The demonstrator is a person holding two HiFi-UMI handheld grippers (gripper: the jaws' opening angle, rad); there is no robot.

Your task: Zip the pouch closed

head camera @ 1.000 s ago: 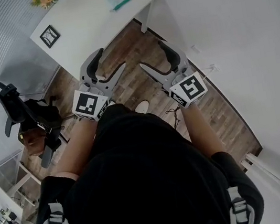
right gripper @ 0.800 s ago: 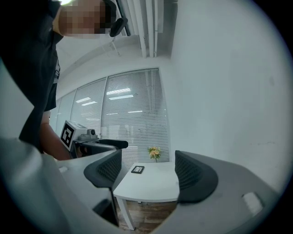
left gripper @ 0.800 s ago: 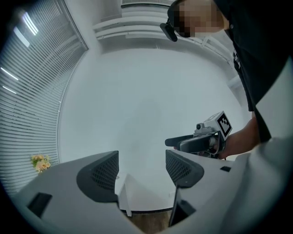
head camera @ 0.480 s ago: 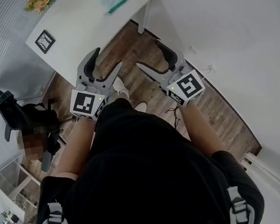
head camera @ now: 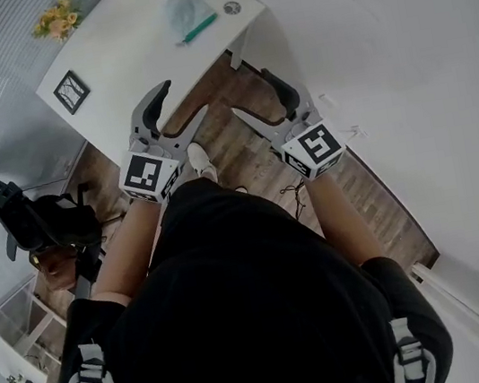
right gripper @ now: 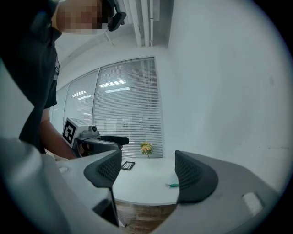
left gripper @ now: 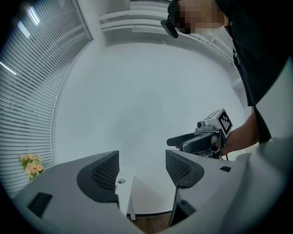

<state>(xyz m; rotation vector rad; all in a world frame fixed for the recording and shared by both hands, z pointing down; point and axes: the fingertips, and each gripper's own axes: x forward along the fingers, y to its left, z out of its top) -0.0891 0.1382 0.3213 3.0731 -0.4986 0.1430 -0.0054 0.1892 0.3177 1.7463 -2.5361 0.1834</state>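
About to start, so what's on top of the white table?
On the white table lie the pouch with its teal zip edge, a small round object, a framed picture and yellow flowers. Anything inside or under the pouch cannot be seen.

White table (head camera: 137, 67) bears a pale bluish pouch (head camera: 184, 9) with a green zip (head camera: 199, 28) and yellow flowers (head camera: 55, 21).

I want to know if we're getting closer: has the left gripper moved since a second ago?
Yes. The left gripper has moved forward, toward the table; its fingers now reach the table's near edge.
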